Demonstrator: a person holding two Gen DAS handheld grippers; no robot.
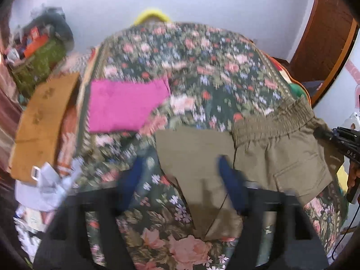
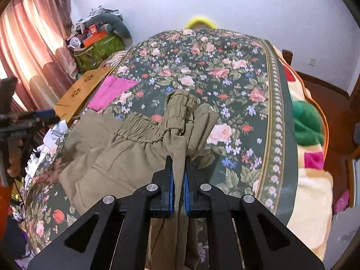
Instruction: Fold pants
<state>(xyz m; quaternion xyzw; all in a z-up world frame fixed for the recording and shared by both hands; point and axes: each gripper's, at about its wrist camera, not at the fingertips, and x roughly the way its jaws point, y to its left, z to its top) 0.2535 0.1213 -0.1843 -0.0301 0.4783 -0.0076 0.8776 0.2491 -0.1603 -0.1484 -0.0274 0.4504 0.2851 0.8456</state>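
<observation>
Olive pants lay on the floral bed, long axis running left to right between the tools. The right gripper was clamped on the bunched waistband end, while the left gripper, jaws apart, hovered over the leg end.

A lived-in home bedroom is showing: a floral bedspread is covering the bed, pink curtains are hanging beside it, and cluttered boxes are sitting against the wall.
</observation>
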